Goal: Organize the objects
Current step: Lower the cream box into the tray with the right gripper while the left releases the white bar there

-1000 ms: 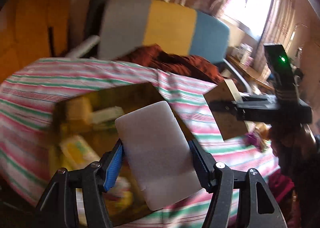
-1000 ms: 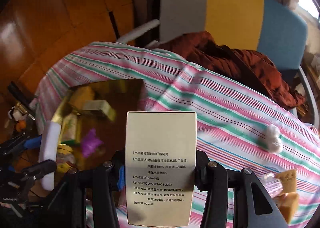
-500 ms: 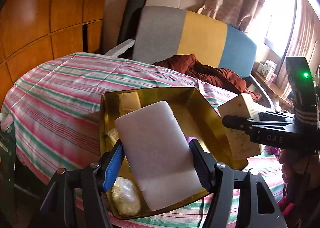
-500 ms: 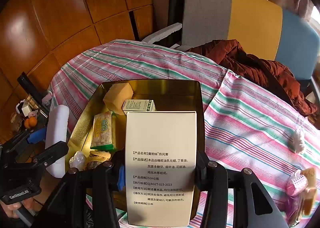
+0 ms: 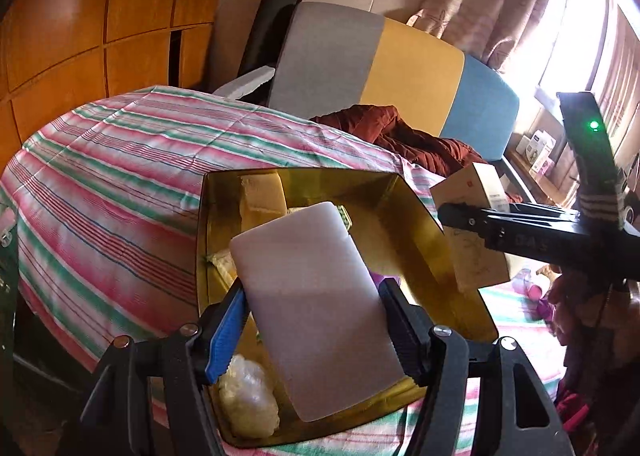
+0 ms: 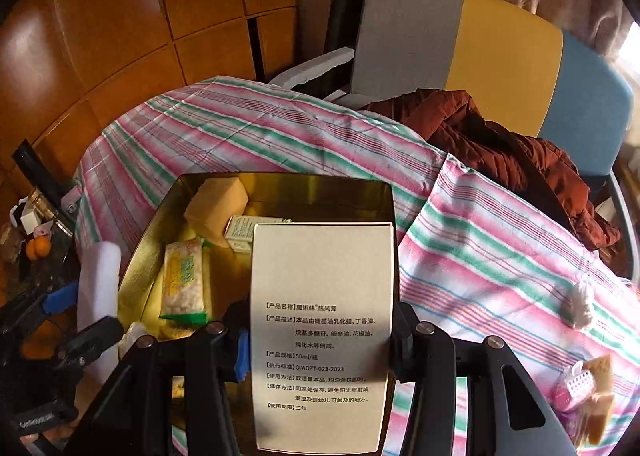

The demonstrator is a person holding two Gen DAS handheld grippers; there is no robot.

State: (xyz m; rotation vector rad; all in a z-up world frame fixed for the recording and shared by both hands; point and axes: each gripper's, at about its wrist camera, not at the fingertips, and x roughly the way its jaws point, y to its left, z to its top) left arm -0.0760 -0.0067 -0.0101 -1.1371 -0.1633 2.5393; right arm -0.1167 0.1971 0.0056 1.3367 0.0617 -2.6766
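Note:
My left gripper (image 5: 312, 320) is shut on a white foam block (image 5: 316, 304) and holds it over the near end of a gold tin tray (image 5: 424, 224). My right gripper (image 6: 320, 340) is shut on a cream box with printed Chinese text (image 6: 320, 332), held above the tray's (image 6: 280, 180) right side. The tray holds a yellow sponge (image 6: 218, 206), a small green-white carton (image 6: 244, 232), a snack packet (image 6: 184, 280) and a clear wrapped lump (image 5: 248, 396). The right gripper with its box (image 5: 472, 240) shows at the right of the left wrist view. The left gripper with the foam block (image 6: 98, 296) shows at the left of the right wrist view.
The tray sits on a round table with a pink, green and white striped cloth (image 6: 500, 240). A white tuft (image 6: 580, 304) and a pink-and-yellow pile of small items (image 6: 584, 388) lie on the cloth at right. A grey-yellow-blue chair (image 6: 496, 44) holds a rust-red jacket (image 6: 520, 152).
Both views have swung and steadied over the tray, which sits more central and sharper. Both grippers keep their hold on the foam block and the box.

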